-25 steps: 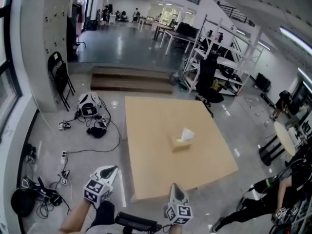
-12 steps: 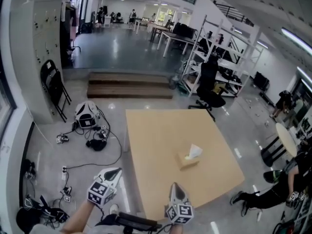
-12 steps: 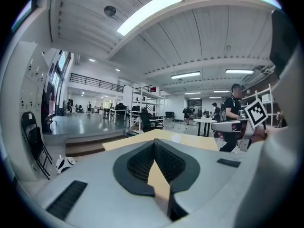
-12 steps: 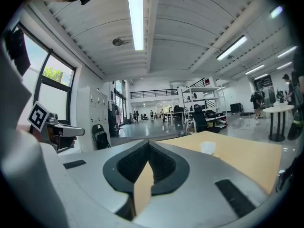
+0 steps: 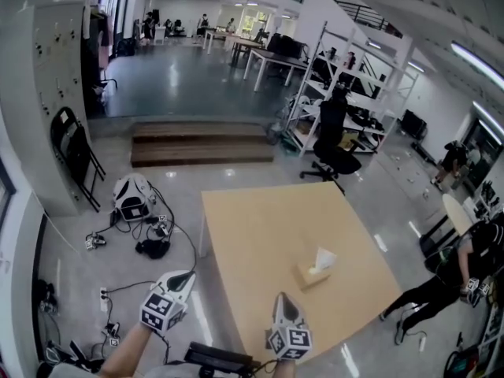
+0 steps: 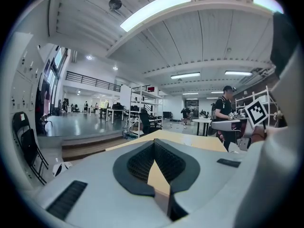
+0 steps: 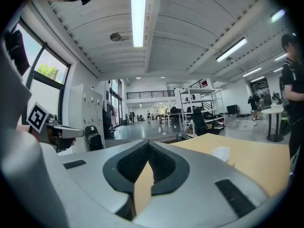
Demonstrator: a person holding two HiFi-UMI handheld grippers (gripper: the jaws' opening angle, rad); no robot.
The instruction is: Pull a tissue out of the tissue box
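A tan tissue box with a white tissue sticking up stands on the light wooden table, right of its middle. Both grippers are held at the table's near edge, well short of the box. My left gripper hangs over the floor just left of the table, jaws together and empty. My right gripper is over the near edge, shut and empty. In the right gripper view the tissue shows ahead and to the right of the shut jaw tips. The left gripper view looks over its closed tips across the table.
Cables and a white bag lie on the floor left of the table, with a folding chair beyond. Wooden steps, a black office chair and shelving stand behind. A person bends down at the right.
The whole view has advanced toward the table: the tissue box now sits lower and further right in the head view. Both grippers keep their place in the picture, still shut.
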